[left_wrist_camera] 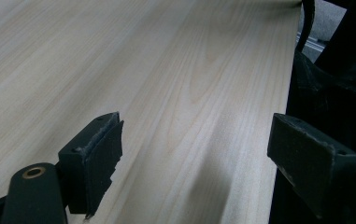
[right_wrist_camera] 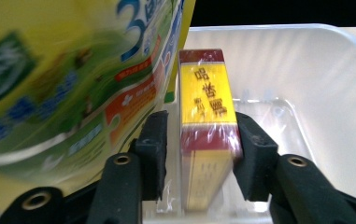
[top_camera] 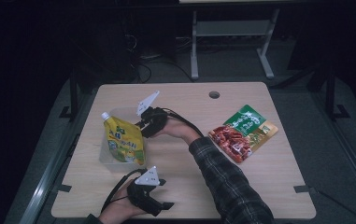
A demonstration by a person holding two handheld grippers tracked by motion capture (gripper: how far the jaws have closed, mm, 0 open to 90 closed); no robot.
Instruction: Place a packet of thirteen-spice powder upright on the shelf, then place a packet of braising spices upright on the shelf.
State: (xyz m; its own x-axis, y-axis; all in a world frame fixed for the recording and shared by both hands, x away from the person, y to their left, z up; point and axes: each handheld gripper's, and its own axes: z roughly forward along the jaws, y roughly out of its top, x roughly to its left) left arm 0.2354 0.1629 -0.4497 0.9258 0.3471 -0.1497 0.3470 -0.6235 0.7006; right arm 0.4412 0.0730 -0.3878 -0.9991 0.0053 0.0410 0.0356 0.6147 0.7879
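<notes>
A small yellow and red box (right_wrist_camera: 207, 116) wrapped in film stands on edge inside a clear plastic bin (right_wrist_camera: 306, 70). My right gripper (right_wrist_camera: 201, 135) straddles it: the right pad touches the box, while a small gap shows at the left pad, so the jaws are open. A yellow and green spouted pouch (right_wrist_camera: 63, 70) leans in the bin just left of the box. In the high view my right gripper (top_camera: 145, 125) reaches into the bin (top_camera: 104, 156) beside the pouch (top_camera: 125, 140). My left gripper (top_camera: 164, 205) rests open near the table's front edge, with bare wood between its jaws (left_wrist_camera: 194, 144).
Two flat snack packets, one green and one red (top_camera: 243, 133), lie on the right half of the wooden table (top_camera: 189, 186). A cable hole (top_camera: 214, 94) sits near the far edge. Beyond the table are a dark floor and a desk frame.
</notes>
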